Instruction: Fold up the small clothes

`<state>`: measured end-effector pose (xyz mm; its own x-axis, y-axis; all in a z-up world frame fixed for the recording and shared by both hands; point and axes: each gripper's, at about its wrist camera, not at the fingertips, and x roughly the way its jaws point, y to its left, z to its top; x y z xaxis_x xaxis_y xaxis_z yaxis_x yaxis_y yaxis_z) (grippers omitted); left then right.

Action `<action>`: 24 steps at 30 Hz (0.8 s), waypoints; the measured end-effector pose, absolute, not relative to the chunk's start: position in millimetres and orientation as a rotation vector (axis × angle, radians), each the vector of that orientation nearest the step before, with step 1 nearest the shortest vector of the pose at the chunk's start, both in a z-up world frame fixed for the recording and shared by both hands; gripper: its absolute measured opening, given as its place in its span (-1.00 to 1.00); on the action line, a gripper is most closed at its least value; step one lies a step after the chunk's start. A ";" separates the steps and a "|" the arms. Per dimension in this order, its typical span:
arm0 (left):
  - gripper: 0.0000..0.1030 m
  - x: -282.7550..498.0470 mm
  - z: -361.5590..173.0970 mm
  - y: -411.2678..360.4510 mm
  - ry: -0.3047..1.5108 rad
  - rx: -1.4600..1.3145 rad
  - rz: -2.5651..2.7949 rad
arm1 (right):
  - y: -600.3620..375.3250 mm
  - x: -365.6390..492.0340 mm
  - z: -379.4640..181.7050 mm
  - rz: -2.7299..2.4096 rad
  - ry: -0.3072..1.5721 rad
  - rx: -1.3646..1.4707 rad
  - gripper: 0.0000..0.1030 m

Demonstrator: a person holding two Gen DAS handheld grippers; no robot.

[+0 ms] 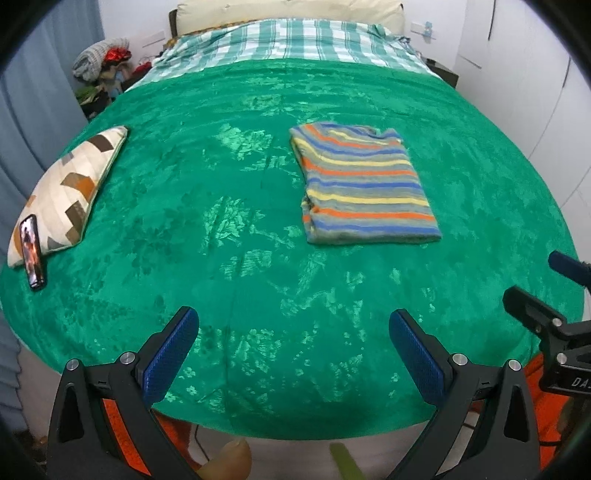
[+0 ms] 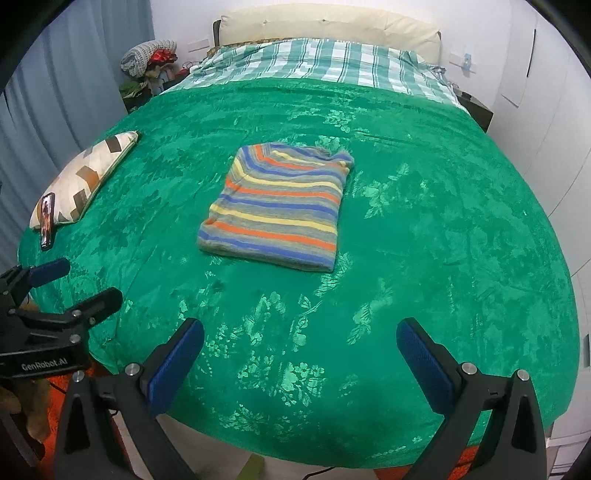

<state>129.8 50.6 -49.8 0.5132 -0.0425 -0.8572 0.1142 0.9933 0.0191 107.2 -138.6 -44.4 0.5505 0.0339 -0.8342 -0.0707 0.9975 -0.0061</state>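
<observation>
A small striped garment (image 1: 364, 184) in grey, blue, orange and yellow lies folded into a neat rectangle on the green blanket (image 1: 221, 221). It also shows in the right wrist view (image 2: 277, 206), near the middle of the bed. My left gripper (image 1: 293, 328) is open and empty, held back at the bed's near edge, well short of the garment. My right gripper (image 2: 300, 338) is open and empty too, also at the near edge. Each gripper appears at the side of the other's view: the right one (image 1: 546, 295), the left one (image 2: 77, 284).
A patterned cushion (image 1: 70, 192) lies at the bed's left edge with a phone (image 1: 32, 251) leaning against it. A checked sheet (image 1: 288, 40) and a cream headboard (image 1: 288, 11) are at the far end. White wardrobe doors (image 2: 546, 110) stand right, blue curtains (image 2: 74, 74) left.
</observation>
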 end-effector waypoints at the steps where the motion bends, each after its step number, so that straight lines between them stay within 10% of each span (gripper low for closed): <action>1: 0.99 129.4 -49.6 49.7 1.022 0.082 -0.085 | -138.8 107.4 -44.4 0.060 0.986 -0.042 1.00; 24: 0.99 133.3 -45.1 61.4 1.044 0.148 0.050 | -134.9 105.5 -36.7 0.020 0.955 -0.088 1.00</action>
<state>133.3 61.4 -45.1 0.5030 0.1113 -0.8571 0.0294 0.9889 0.1456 105.5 -134.9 -36.7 0.5780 -0.0221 -0.8158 -0.0560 0.9962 -0.0667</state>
